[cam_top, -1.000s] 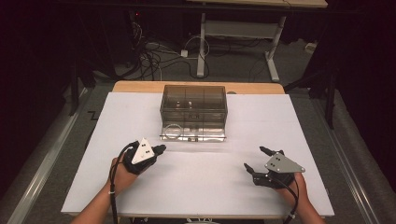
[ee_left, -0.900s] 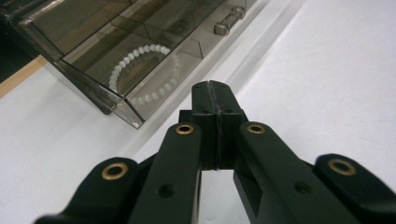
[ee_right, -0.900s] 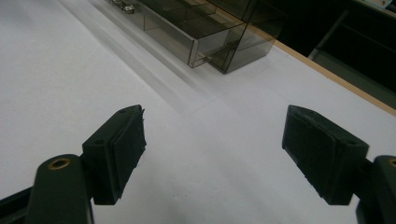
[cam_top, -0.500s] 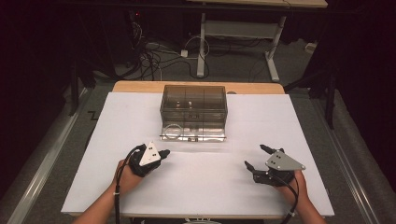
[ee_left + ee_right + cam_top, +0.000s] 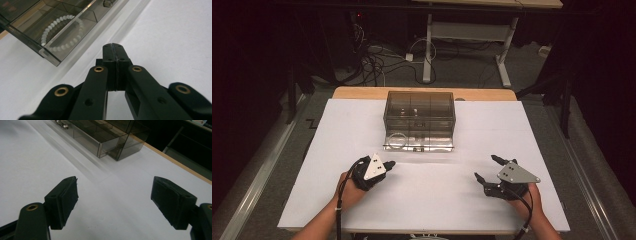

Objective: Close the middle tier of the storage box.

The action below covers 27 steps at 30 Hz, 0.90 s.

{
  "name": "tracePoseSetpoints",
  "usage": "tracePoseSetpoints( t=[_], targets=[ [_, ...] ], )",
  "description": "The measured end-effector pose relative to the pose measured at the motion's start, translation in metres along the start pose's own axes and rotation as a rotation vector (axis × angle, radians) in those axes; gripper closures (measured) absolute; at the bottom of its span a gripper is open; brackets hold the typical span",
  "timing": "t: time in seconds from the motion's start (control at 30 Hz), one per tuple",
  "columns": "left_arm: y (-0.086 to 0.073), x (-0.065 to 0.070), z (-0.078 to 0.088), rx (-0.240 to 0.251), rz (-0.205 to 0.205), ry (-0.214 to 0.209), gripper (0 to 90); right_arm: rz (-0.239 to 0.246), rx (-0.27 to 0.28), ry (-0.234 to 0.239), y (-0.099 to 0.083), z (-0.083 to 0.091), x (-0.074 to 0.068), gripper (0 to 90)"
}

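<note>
jaws first: in the high view the left gripper [image 5: 388, 164] has its jaws pressed together, holding nothing, and the right gripper [image 5: 488, 168] has its jaws spread wide and empty. both rest low over the white table [image 5: 302, 165], well apart, each in a hand. a smoky clear box [image 5: 419, 111] stands at the far middle, its bottom drawer [image 5: 419, 142] pulled out toward the person, a bead ring [image 5: 396, 140] in its left part. cables [image 5: 377, 62] and a desk frame [image 5: 467, 35] lie on the floor beyond.

left gripper view: jaws closed pad to pad, bare table ahead; the drawer with the bead ring [image 5: 62, 31] sits up left, near.

right gripper view: jaws wide, bare table between; the box [image 5: 110, 137] stands beyond.
</note>
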<state>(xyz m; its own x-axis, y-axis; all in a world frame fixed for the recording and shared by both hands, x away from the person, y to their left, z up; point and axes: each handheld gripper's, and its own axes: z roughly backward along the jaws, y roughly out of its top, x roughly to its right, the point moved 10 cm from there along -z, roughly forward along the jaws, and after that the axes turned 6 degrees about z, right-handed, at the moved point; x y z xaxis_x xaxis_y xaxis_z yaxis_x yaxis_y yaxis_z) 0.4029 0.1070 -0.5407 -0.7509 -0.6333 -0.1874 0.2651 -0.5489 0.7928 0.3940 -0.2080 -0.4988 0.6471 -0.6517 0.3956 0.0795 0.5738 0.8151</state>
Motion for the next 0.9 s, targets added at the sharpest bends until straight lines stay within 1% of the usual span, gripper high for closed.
tracePoseSetpoints(
  t=[0.07, 0.13, 0.2, 0.33, 0.4, 0.6, 0.77, 0.83, 0.9],
  targets=[
    [0.001, 0.000, 0.000, 0.005, 0.001, 0.000, 87.9, -0.003, 0.001, 0.000, -0.001, 0.000, 0.001, 22.5],
    [0.001, -0.001, 0.000, 0.005, -0.007, 0.003, 87.9, -0.004, 0.000, -0.001, -0.001, 0.000, 0.001, 22.5],
    [0.002, 0.000, -0.002, 0.007, -0.006, 0.001, 87.9, 0.002, -0.001, -0.001, -0.001, 0.002, 0.000, 22.5],
    [0.005, 0.003, -0.003, 0.005, -0.026, 0.004, 87.9, 0.009, 0.006, -0.010, 0.000, 0.006, 0.000, 22.5],
    [0.005, 0.004, -0.003, 0.004, -0.030, 0.004, 87.9, -0.002, 0.012, -0.017, 0.001, 0.008, 0.002, 22.6],
    [0.007, 0.003, -0.005, 0.004, -0.033, 0.012, 87.9, 0.003, 0.017, -0.022, 0.002, 0.010, 0.001, 22.5],
    [0.011, 0.001, -0.007, 0.016, -0.023, 0.016, 88.0, -0.002, 0.013, -0.023, 0.001, 0.009, 0.002, 22.5],
    [0.011, 0.001, -0.009, 0.012, -0.031, 0.020, 87.9, -0.002, 0.013, -0.021, 0.001, 0.009, 0.001, 22.5],
    [0.013, 0.001, -0.009, 0.016, -0.029, 0.021, 88.0, -0.002, 0.014, -0.021, 0.002, 0.009, 0.001, 22.5]
  ],
)
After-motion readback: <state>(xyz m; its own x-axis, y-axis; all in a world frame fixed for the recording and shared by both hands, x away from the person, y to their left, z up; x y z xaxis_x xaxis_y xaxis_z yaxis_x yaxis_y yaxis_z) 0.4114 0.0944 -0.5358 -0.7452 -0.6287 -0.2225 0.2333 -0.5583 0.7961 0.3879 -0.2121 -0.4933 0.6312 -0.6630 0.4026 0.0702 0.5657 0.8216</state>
